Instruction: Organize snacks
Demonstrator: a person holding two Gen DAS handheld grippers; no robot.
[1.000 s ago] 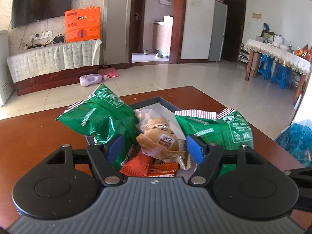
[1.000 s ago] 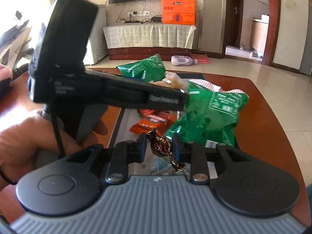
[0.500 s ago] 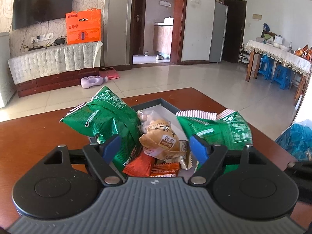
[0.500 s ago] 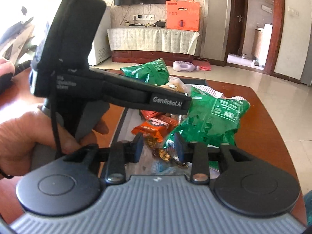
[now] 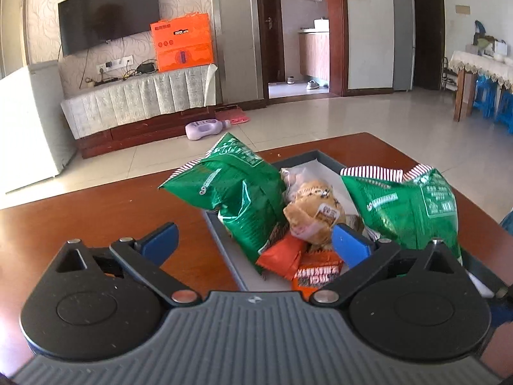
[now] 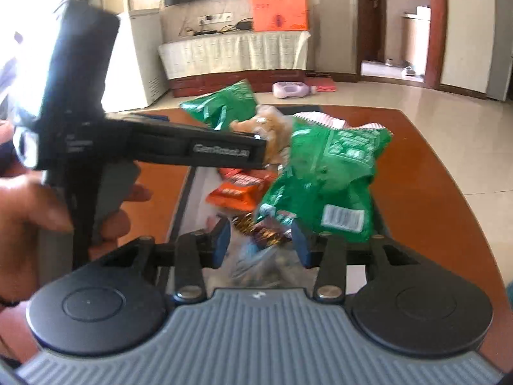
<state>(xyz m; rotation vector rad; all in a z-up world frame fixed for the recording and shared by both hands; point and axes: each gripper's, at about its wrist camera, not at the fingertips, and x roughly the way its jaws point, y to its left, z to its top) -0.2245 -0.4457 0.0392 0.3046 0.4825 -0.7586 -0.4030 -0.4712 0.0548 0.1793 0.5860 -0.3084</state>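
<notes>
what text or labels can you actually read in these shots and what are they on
"GenRobot.AI": on the side of the left gripper, blurred but legible.
Green snack bags, orange packets, bun wrapper: printed, too small to read.
Orange box on the TV stand: unreadable.

Two green snack bags [image 5: 237, 192] with red-and-white striped edges, orange packets [image 5: 282, 258], a grey tray [image 5: 323, 157], reddish-brown table [image 5: 96, 211].

Living room behind my table [image 5: 96, 211]

I see a wall television [image 5: 109, 30], an orange box [image 5: 182, 46] on the draped cabinet [image 5: 141, 96], and a lilac bottle [image 5: 206, 128] lying on the tiles.
</notes>
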